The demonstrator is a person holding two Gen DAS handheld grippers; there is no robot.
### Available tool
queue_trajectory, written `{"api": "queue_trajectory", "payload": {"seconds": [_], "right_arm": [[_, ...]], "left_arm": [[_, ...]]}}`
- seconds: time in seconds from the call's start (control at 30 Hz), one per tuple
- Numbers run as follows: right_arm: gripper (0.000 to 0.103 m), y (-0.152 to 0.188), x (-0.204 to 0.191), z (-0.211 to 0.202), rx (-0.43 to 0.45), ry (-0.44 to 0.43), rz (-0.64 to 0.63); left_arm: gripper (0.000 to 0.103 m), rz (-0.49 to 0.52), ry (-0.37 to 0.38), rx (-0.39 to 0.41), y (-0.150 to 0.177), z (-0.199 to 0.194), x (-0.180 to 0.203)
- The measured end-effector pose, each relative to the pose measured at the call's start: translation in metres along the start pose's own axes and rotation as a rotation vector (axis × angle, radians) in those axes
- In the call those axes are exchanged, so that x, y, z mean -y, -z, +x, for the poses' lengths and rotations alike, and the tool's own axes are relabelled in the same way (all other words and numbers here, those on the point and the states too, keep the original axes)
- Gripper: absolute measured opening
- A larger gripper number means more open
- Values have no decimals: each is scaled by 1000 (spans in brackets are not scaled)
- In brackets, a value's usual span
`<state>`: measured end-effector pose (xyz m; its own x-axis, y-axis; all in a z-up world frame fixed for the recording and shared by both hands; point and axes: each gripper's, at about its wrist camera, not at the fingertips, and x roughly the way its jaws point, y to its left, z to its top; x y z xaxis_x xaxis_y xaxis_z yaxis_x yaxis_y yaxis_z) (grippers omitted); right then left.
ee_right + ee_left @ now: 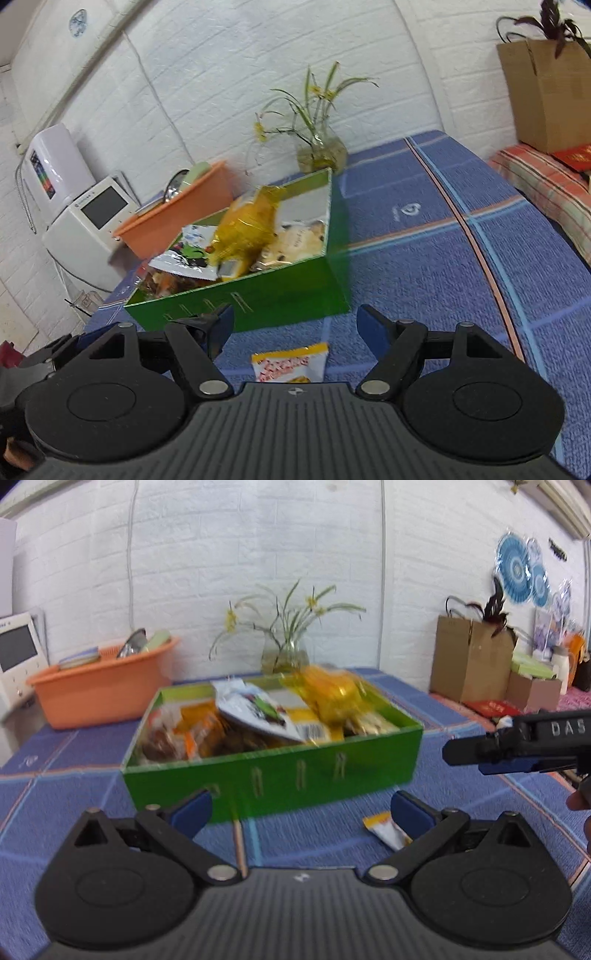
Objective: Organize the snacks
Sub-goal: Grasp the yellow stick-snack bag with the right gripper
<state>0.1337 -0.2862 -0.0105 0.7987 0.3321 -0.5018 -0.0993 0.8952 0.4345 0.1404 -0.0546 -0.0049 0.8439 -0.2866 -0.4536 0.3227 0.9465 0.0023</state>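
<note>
A green box (273, 775) (288, 295) full of snack packs stands on the blue cloth. A yellow bag (332, 694) (247, 225) and a white pack (255, 712) (188, 254) lie on top of the pile. One small yellow-and-white snack packet (386, 829) (291, 363) lies on the cloth in front of the box. My left gripper (301, 808) is open and empty, just before the box. My right gripper (295, 325) is open and empty, directly over the packet; it also shows in the left wrist view (517, 744).
An orange basin (103, 690) (181, 210) with items stands behind the box at the left. A glass vase with a plant (284, 657) (321, 151) stands by the wall. A white appliance (88, 229) is at the far left. Cardboard boxes (472, 657) stand at the right.
</note>
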Motion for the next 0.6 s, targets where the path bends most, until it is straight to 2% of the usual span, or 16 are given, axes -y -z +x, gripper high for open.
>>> {"api": "queue_trajectory", "payload": {"seconds": [0.07, 0.2, 0.27, 0.37, 0.5, 0.53, 0.6], "right_arm": [[103, 1, 6, 4, -54, -11, 36], [103, 4, 7, 15, -142, -104, 84], [103, 2, 2, 20, -162, -99, 84], [103, -1, -4, 31, -192, -70, 59], [103, 0, -7, 47, -243, 34, 53], [103, 1, -9, 46, -223, 37, 40], [103, 0, -13, 49, -247, 48, 11]], "left_arm": [[103, -3, 25, -53, 4, 9, 14], [103, -41, 47, -189, 9, 33, 35], [103, -60, 64, -235, 11, 44, 41], [103, -90, 105, -240, 15, 52, 44], [103, -44, 134, -208, 20, 52, 49], [103, -31, 142, -205, 21, 52, 50], [101, -5, 155, -202, 21, 51, 54]]}}
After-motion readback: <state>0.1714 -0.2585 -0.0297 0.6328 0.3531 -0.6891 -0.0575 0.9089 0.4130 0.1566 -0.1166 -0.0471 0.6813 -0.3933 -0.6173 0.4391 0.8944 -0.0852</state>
